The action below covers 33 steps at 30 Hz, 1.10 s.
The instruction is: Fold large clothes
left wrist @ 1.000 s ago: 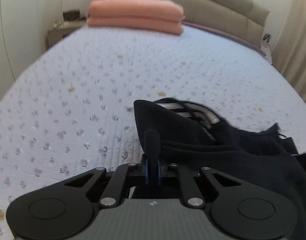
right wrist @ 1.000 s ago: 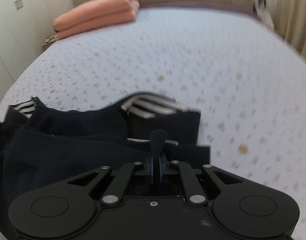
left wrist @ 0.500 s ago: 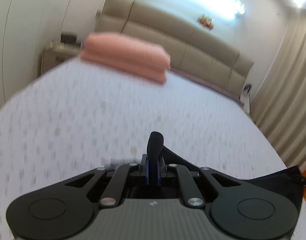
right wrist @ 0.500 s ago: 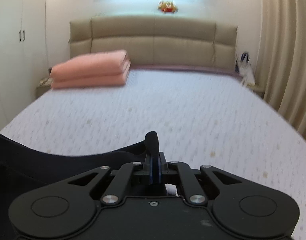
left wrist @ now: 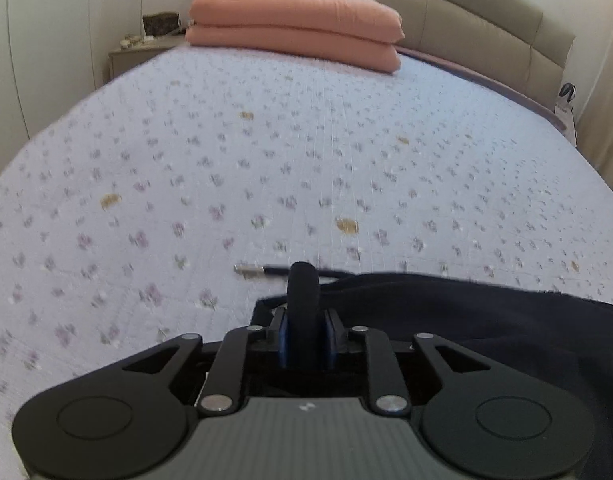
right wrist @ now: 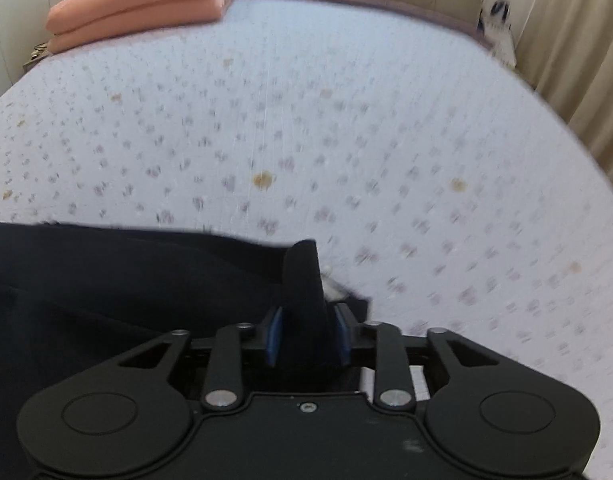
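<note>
Garment (left wrist: 486, 320): dark navy, lying on the bed, a bunched fold of it standing up between each claw's pads.

Left claw (left wrist: 302, 340): jaws opening, blue pads drawn off the fold, small gap visible either side, fabric between them but no longer pinched. Rest of the garment spreads right of the claw, flat on the bedspread (left wrist: 266, 152). Just ahead-left of the tips, a drawcord (left wrist: 274, 269) with a metal tip lies on the spread.

Right claw (right wrist: 306, 328): jaws opening too, wider gap, fold upright between the pads and not pressed. Garment (right wrist: 106, 280) runs left of this claw; a corner of it ends just right of the tips, with something pale showing at the edge, too blurred to tell.

Farther out, both views: floral quilted bedspread (right wrist: 346, 120), bare ahead of the claws. At the far end, a folded pink blanket (left wrist: 294, 24) stack by the beige headboard (left wrist: 466, 12). Nightstand (left wrist: 134, 52) far left; curtain (right wrist: 578, 60) far right.
</note>
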Available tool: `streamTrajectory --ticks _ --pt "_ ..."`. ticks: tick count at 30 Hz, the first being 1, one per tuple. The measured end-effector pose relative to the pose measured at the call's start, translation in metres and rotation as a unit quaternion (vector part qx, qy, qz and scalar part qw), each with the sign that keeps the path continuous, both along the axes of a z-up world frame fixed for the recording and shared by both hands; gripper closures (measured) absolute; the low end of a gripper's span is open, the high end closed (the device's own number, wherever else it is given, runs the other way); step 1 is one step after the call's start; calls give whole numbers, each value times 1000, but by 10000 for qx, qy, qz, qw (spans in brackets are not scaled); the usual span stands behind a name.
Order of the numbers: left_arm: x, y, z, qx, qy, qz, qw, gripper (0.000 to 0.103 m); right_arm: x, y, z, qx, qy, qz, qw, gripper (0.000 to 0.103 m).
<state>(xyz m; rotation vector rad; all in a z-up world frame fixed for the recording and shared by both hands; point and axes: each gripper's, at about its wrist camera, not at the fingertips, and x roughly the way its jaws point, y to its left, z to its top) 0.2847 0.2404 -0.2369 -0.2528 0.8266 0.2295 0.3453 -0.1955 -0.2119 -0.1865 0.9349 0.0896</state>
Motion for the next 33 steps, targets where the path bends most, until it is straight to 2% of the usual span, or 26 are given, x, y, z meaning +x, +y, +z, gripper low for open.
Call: streamTrajectory --ticks 3,5,7,8,10,11,14,15,17,20,22,23,27,30,33 --pt "-18 -3 31 293 -241 106 9992 79 -28 6 42 -197 -452 231 9985 63" --pt "-40 -12 55 467 -495 27 9977 76 -54 16 66 87 -560 404 9976 63" --pt "-58 -21 68 385 -620 -79 9973 74 -77 33 75 679 -380 635 9949 64" --pt "-67 -27 68 196 -586 -152 9980 74 -86 44 70 882 -182 729 9933 67" --pt "-85 -38 56 -183 -412 -358 9983 75 -99 70 54 850 17 917 9922 100" --pt "-95 -46 46 -205 -256 -428 9985 75 -106 82 40 703 31 924 9932 100" --pt "-123 -60 5 54 333 -320 9989 73 -116 94 -4 610 231 711 9953 100" --pt "-136 -59 -5 60 348 -181 9992 70 -120 94 -15 607 334 676 9953 100" --pt "-161 -55 -13 -106 30 8 9999 62 -127 96 -38 461 414 792 9949 100" --pt "-173 -56 -5 -35 125 -89 9999 62 -124 104 -38 203 398 930 9947 100" --pt "-178 -53 1 -225 185 -59 9996 61 -116 106 -25 244 487 873 9947 99" --pt "-184 -49 5 -383 230 -10 9990 60 -117 106 -10 362 373 904 9945 99" --pt "-216 -37 19 -847 279 229 9958 56 -131 123 32 478 -519 1304 9889 97" --pt "-240 -28 16 -1353 471 471 9886 53 -100 151 20 428 -916 1451 9842 96" --pt "-256 -26 5 -1785 639 602 9800 53 -47 162 -15 780 -424 1135 9896 96"
